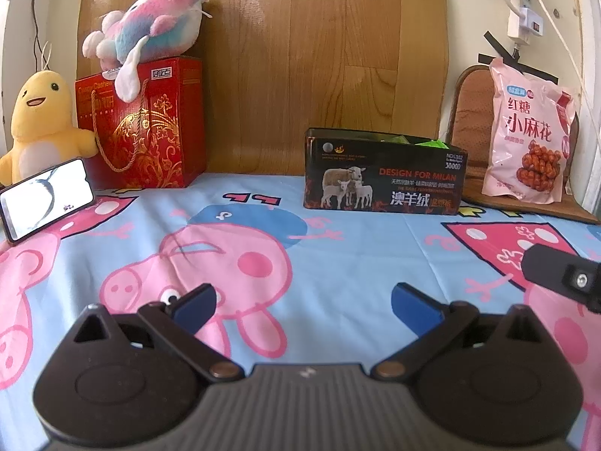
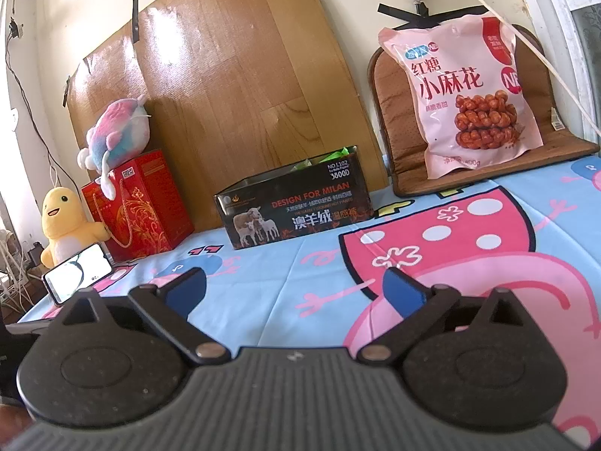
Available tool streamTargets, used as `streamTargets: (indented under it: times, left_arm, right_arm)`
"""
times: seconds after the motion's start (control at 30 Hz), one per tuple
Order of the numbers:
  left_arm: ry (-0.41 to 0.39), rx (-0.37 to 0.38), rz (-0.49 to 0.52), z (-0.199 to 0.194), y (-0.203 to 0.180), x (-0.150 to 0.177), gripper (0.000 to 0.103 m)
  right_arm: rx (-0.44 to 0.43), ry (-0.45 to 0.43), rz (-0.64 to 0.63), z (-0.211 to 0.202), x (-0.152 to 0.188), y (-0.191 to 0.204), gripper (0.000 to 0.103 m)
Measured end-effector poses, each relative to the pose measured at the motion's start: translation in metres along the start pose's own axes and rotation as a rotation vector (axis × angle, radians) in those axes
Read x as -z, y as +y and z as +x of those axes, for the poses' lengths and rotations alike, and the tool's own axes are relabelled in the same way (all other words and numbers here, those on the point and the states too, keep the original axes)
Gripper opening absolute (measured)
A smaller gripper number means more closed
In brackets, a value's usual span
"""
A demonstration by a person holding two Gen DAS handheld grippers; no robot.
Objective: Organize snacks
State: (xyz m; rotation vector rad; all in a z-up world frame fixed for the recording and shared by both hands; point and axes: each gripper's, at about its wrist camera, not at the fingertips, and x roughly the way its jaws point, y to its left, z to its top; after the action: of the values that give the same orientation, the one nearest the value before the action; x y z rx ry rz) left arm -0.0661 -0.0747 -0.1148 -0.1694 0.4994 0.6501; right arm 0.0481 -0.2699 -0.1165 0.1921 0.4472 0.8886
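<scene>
The pink snack bag (image 2: 464, 86) stands upright at the far right, propped against a brown seat cushion (image 2: 390, 112) that leans on the wall, its lower edge resting on the cushion's flap. That lean is what keeps it standing face-out. It is a puffy, sealed pouch with red lettering and a photo of glossy brown twisted pastries on the front, and it looks soft and slippery, so a pinch near the top seam seems the safest hold.

Just left of it, well apart from the bag, sits the black open-topped box (image 2: 296, 206) printed with sheep and "DESIGN FOR MILAN", pushed back against the wooden board (image 2: 233, 86). Green packets (image 1: 432, 143) poke above its rim, so it reads as the collecting bin, and the big bag is likely the last item outside it.

Both tongs hover low over the cartoon bedsheet (image 1: 338, 263), short of everything. The left gripper (image 1: 302, 302) is spread wide with nothing between its blue pads, aimed at the box. The right gripper (image 2: 295, 293) is likewise parted and empty, its view angled toward the bag, so it looks better placed to reach.

Off to the left stand a red gift box (image 1: 146, 127) topped by a pastel plush (image 1: 150, 26), a yellow plush duck (image 1: 41, 127) and a lit phone (image 1: 45, 195), all clear of the work.
</scene>
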Motion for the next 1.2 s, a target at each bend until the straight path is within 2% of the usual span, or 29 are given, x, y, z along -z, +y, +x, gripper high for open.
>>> streamTargets:
  times: [1.2]
  left_arm:
    - [-0.013, 0.006, -0.016, -0.0025, 0.0028, 0.0, 0.103]
  right_arm:
    - [-0.003, -0.008, 0.002, -0.0007, -0.0008, -0.003, 0.103]
